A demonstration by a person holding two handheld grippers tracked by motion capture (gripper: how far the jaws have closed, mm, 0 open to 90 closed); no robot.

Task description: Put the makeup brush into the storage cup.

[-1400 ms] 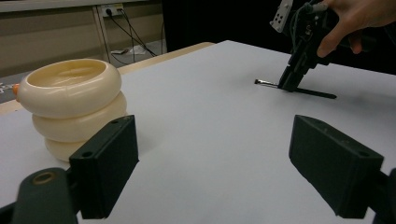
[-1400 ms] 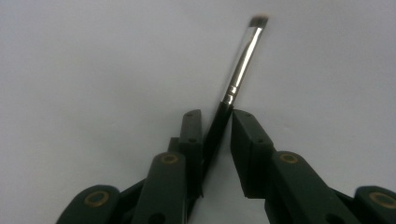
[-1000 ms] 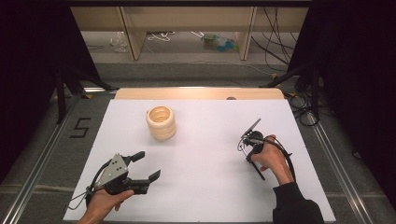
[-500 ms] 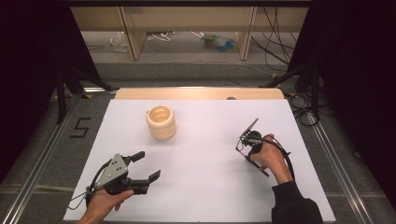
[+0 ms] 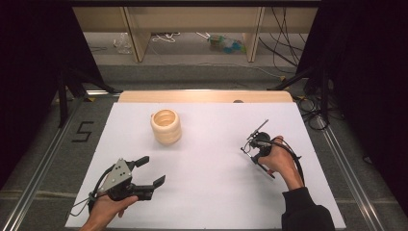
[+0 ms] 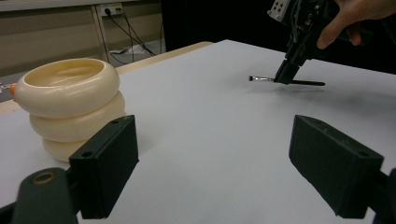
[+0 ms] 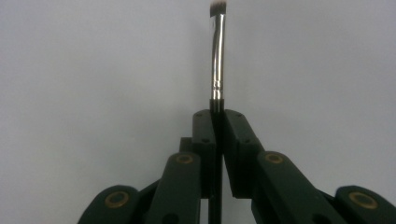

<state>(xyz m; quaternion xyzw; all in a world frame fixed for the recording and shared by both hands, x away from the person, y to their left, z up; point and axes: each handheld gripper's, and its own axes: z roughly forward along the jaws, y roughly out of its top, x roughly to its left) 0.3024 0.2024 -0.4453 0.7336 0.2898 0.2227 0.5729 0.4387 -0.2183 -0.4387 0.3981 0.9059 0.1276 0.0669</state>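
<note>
My right gripper (image 5: 251,155) points down at the white table (image 5: 207,192) on its right side and is shut on a thin black makeup brush (image 7: 217,56). The brush's silver ferrule and short bristles stick out past the jaw tips. Seen from the left gripper view, the brush (image 6: 303,83) lies almost flat, just over the surface. Open and holding nothing, my left gripper (image 5: 153,169) rests near the front left corner. A cream holder (image 5: 166,126) shaped like stacked rings stands upright at the back left, well apart from both grippers.
The holder (image 6: 70,102) stands to the left of my left gripper (image 6: 212,140). A wooden strip (image 5: 202,96) runs along the table's far edge. Beyond it are shelf legs and cables on the floor. Dark curtains hang at both sides.
</note>
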